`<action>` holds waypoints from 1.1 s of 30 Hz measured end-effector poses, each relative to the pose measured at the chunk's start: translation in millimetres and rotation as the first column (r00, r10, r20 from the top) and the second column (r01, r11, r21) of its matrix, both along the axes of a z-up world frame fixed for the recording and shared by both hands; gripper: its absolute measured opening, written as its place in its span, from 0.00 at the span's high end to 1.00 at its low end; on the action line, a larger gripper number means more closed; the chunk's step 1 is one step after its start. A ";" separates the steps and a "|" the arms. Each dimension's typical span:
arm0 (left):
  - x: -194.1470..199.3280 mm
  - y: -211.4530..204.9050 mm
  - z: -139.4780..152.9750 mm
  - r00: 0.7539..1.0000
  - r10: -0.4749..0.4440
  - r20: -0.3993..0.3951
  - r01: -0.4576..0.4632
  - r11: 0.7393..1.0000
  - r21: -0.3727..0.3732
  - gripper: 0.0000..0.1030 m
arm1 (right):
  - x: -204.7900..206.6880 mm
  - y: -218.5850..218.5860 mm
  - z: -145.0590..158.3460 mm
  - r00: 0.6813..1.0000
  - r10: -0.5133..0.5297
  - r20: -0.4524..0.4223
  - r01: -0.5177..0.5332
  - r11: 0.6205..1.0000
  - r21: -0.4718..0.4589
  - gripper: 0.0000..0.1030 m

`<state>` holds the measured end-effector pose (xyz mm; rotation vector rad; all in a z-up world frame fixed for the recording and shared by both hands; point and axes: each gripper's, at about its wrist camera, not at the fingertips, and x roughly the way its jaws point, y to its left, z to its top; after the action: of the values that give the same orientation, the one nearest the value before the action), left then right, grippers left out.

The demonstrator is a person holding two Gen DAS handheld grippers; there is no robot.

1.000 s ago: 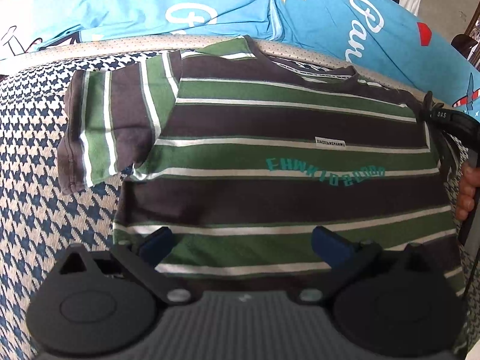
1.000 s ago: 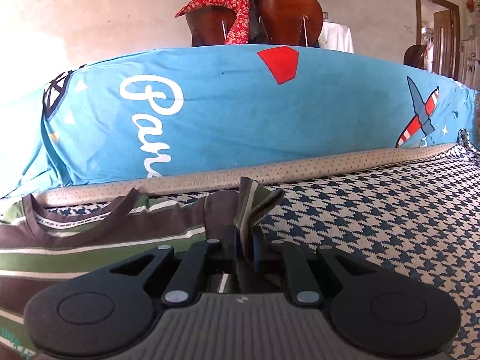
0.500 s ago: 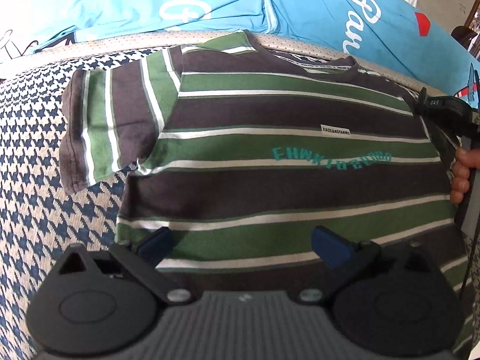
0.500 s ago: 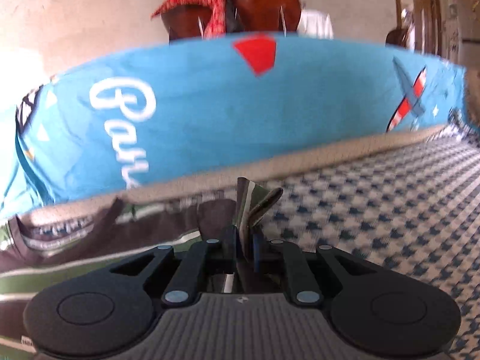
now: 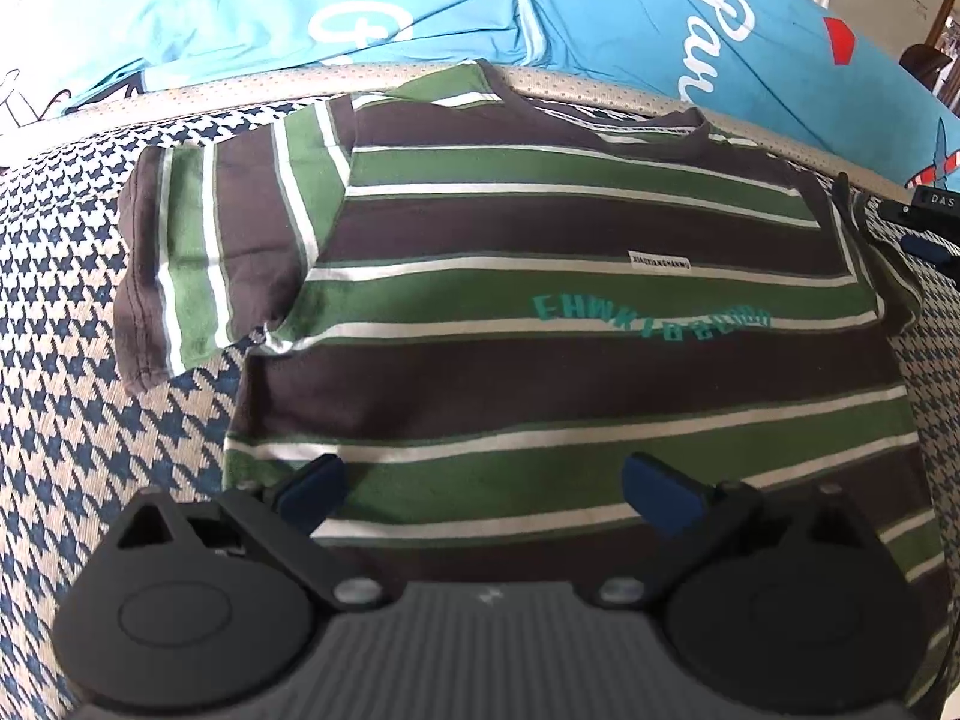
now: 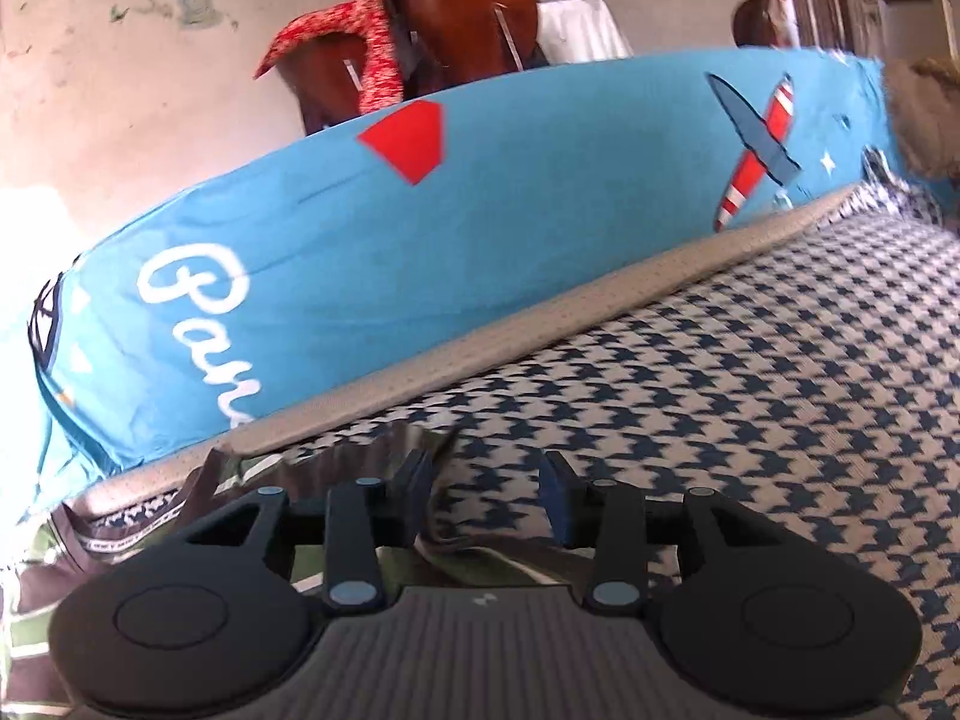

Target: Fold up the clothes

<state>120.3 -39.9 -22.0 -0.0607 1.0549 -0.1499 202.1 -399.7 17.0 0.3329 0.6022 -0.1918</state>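
Observation:
A striped T-shirt (image 5: 540, 312) in green, dark brown and white lies flat on the houndstooth couch seat (image 5: 72, 372), its left sleeve spread out and teal lettering across the chest. My left gripper (image 5: 486, 483) hovers open above the shirt's hem, nothing between its blue pads. In the right wrist view my right gripper (image 6: 489, 489) stands open; the shirt's right sleeve (image 6: 360, 462) lies crumpled by its left finger, free of the jaws. The right gripper's tip (image 5: 927, 210) shows at the far right of the left wrist view.
Blue cushions (image 6: 420, 252) with white lettering and a plane print line the back of the seat. Behind them stand wooden chairs (image 6: 456, 30) with a red cloth. Bare houndstooth fabric (image 6: 750, 390) stretches to the right of the shirt.
My right gripper has opened and let go of the sleeve it held pinched upright; the sleeve has dropped onto the seat. The right wrist view has tilted. The left gripper barely moved.

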 end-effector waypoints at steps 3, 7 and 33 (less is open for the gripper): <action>-0.1 -2.8 -1.2 1.000 -0.007 0.004 0.007 1.000 0.007 0.00 | -3.4 -7.1 -1.6 1.000 0.017 -0.014 -0.017 1.000 0.020 0.61; -0.4 -6.0 -2.2 1.000 -0.013 0.008 0.013 1.000 0.015 0.00 | -8.0 -14.9 -4.1 0.998 0.045 -0.033 -0.044 0.998 0.041 0.61; -2.3 -6.9 -10.8 1.000 -0.024 0.014 0.024 0.998 0.051 0.00 | -10.0 -6.5 -22.9 0.987 0.139 -0.075 -0.144 0.988 -0.063 0.89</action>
<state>118.0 -46.8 -32.9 -0.0013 1.0442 -0.1451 192.1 -406.3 -5.9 0.2170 0.6849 -0.0872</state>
